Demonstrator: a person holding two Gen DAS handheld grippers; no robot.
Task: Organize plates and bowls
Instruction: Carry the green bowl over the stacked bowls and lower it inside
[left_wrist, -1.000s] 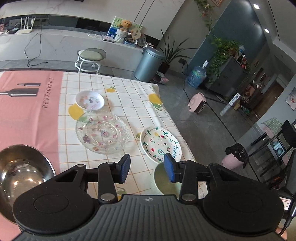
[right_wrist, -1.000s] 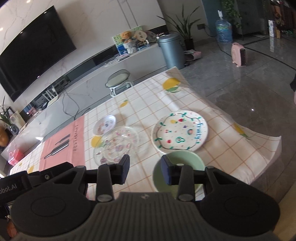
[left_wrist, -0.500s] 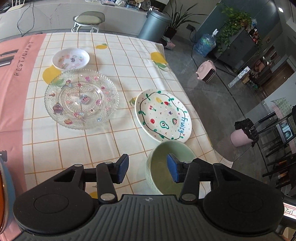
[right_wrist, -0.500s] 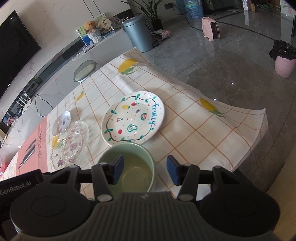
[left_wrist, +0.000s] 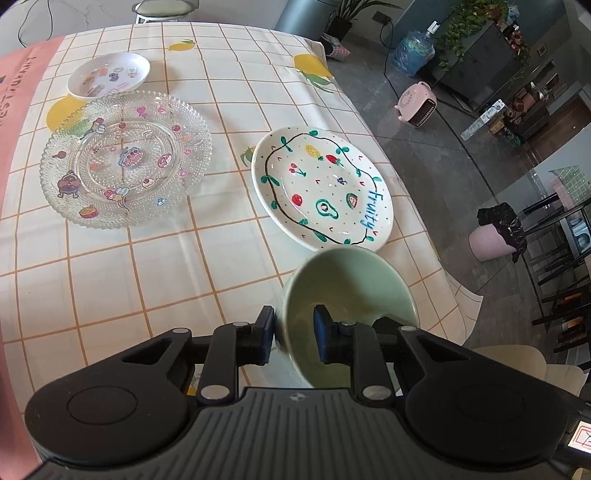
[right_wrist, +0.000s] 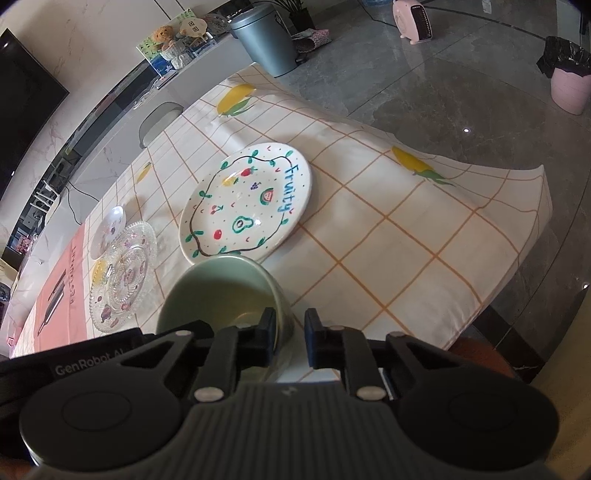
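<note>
A pale green bowl (left_wrist: 351, 288) stands at the near right of the table. My left gripper (left_wrist: 293, 334) is shut on its left rim, one finger inside and one outside. My right gripper (right_wrist: 290, 338) is shut on the right rim of the same bowl (right_wrist: 221, 291), which looks tilted. Just beyond the bowl lies a white "Fruity" plate (left_wrist: 321, 188), also in the right wrist view (right_wrist: 245, 203). Further left lie a clear glass plate (left_wrist: 125, 158) and a small white dish (left_wrist: 109, 74).
The checked tablecloth (left_wrist: 147, 258) hangs over the table's right edge (right_wrist: 517, 229). Beyond it are grey floor, a pink heater (left_wrist: 417, 105), a pink bin (left_wrist: 495, 236) and a grey bin (right_wrist: 264, 40). A stool (right_wrist: 159, 120) stands at the far side.
Both grippers have come down and closed on the green bowl's rim, left on its left side, right on its right side. The bowl now looks tilted.
</note>
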